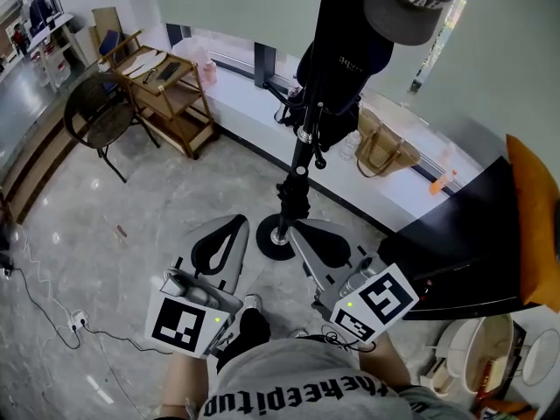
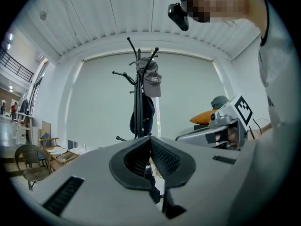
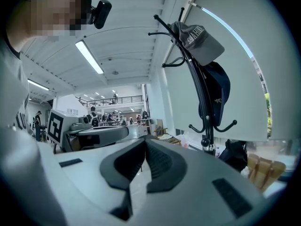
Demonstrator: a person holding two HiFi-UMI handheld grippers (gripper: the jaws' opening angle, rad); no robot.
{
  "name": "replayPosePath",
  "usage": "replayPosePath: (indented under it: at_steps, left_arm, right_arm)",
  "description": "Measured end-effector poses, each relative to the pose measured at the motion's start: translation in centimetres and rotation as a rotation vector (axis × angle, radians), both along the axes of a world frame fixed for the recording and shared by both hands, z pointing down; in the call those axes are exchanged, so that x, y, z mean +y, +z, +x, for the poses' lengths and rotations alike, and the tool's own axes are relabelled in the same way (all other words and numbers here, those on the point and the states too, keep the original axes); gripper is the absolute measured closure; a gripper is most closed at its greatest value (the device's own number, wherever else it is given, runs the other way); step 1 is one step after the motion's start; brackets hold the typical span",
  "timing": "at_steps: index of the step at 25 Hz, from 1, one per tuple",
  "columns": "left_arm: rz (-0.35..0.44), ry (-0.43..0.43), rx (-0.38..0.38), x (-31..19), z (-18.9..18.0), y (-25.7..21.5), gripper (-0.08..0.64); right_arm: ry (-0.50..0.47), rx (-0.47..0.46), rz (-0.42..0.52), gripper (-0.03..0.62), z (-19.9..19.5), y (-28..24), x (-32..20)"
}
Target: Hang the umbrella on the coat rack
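Note:
The black coat rack (image 1: 306,147) stands straight ahead on a round base, also seen as the rack (image 2: 137,98) and the rack (image 3: 200,93). A grey cap (image 1: 411,3) hangs at its top. A dark navy item with white print (image 3: 218,91) hangs below the cap, and a black bundle (image 1: 302,103) hangs lower. I cannot tell which, if either, is the umbrella. My left gripper (image 1: 238,224) (image 2: 150,138) and right gripper (image 1: 296,230) (image 3: 145,140) point level toward the rack's base. Both are shut with nothing between the pads.
A wooden cart (image 1: 171,94) and a wicker chair (image 1: 101,112) stand at the far left. A woven tan bag (image 1: 381,151) sits on the window ledge. A black table (image 1: 472,234) and an orange cushion (image 1: 534,217) are on the right. A cable (image 1: 52,313) lies on the floor.

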State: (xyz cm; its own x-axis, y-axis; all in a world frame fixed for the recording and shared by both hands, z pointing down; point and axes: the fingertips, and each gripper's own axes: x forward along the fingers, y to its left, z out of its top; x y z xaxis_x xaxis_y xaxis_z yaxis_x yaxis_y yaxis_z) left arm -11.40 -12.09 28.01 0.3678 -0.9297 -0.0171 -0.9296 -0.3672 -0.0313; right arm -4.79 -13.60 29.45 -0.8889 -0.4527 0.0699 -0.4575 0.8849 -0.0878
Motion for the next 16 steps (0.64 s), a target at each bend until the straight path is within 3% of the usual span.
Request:
replayPosePath:
  at_steps: [16]
  left_arm:
    - [0.013,0.029,0.002,0.52,-0.68,-0.35,0.545]
  right_arm:
    - [0.02,0.007,0.01,0.58,-0.74,-0.18,0.6]
